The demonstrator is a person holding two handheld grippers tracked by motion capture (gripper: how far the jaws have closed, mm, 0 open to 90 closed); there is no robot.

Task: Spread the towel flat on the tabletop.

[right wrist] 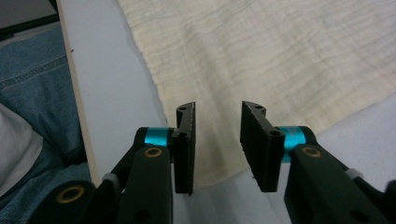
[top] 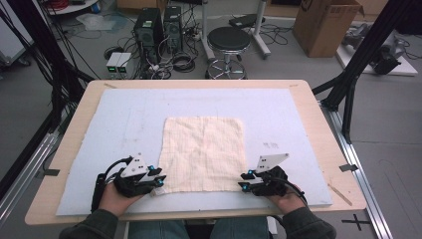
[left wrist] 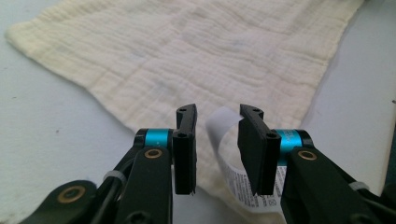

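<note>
A cream, crinkled cloth (top: 204, 153) lies flat on the pale blue mat (top: 124, 114) in the middle of the table. My left gripper (top: 160, 178) is at the cloth's near left corner, open, with the corner and its white care label (left wrist: 223, 128) between the jaws (left wrist: 217, 140). At the near right corner sits my right gripper (top: 243, 180), open, its jaws straddling the cloth's corner (right wrist: 217, 140). The cloth (left wrist: 196, 56) stretches away ahead of the left jaws, and the cloth (right wrist: 280, 56) also runs ahead of the right ones.
The mat covers a wooden table (top: 318, 124). Its near edge (right wrist: 77, 93) is close to my right gripper, with the person's jeans (right wrist: 32, 93) beyond it. A stool (top: 228, 42), computer towers (top: 149, 30) and a cardboard box (top: 326, 25) stand on the floor behind.
</note>
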